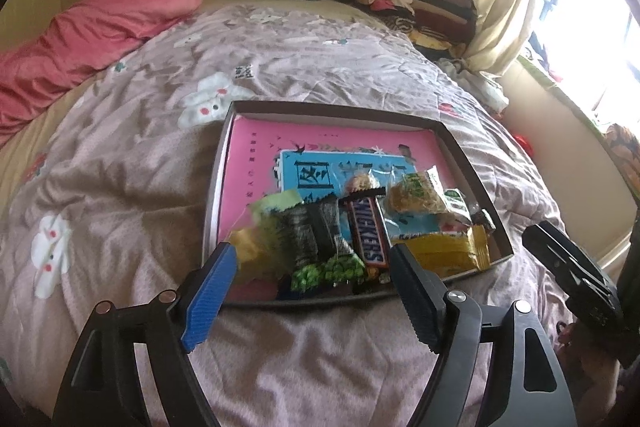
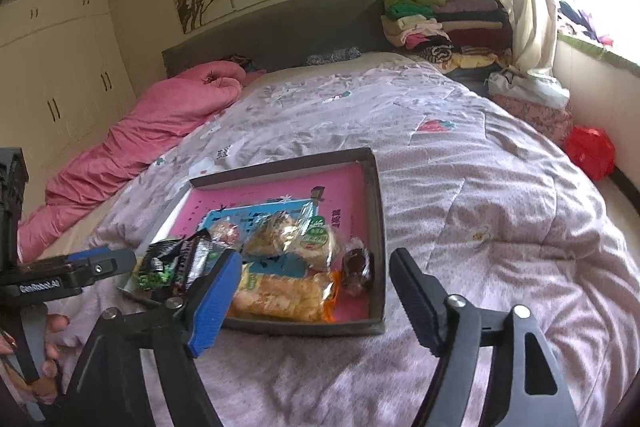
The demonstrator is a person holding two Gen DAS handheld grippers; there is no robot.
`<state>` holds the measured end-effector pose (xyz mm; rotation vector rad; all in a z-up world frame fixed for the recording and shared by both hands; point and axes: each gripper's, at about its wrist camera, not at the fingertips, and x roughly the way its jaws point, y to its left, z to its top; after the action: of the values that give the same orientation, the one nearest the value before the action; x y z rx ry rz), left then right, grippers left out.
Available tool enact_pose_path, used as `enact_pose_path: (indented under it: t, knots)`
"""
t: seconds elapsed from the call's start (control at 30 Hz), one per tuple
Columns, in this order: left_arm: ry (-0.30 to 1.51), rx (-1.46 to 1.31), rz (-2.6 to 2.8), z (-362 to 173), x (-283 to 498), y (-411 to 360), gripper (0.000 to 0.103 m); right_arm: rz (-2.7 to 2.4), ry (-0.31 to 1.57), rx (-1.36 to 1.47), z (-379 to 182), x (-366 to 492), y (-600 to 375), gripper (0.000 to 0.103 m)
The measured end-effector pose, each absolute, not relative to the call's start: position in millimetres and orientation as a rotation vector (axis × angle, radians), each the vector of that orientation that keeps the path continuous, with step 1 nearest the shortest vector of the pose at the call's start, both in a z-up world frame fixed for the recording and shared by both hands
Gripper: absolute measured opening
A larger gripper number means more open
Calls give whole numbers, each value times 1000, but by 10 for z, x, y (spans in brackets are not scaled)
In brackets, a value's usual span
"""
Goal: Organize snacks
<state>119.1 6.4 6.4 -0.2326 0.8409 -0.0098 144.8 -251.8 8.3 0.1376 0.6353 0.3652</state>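
Snickers bar (image 1: 366, 233) — lengthwise (away from gripper (image 1: 316, 289))

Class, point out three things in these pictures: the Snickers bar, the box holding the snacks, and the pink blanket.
Snickers bar (image 1: 367, 233): left wrist view, middle of its wrapper, on the lettering.
box (image 1: 332, 111): left wrist view, its far rim.
pink blanket (image 2: 160, 123): right wrist view, middle of its bunched fabric, on the bed's left side.

My left hand-held gripper (image 1: 316, 291) hangs open above the box's (image 1: 224, 163) near edge, nothing between its jaws; a Snickers bar (image 1: 366, 231) lies among the wrapped snacks inside.
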Motion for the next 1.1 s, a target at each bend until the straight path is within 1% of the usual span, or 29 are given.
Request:
enact_pose_path:
  t: [0.07,0.27,0.67,1.1]
  knots:
    - [843,-230,-9,65,1135,67,80,373,647,156,101,1392,-2517,85]
    - [860,-212,14,-3,971,83,80,360,653,138,141,1146,-2461,90]
    - [885,-246,30,-141,487,1,80,350,715,51,29,771,-2223,95]
    - [876,-219,41,-139,347,-72,80,339,690,11,44,586,-2166,100]
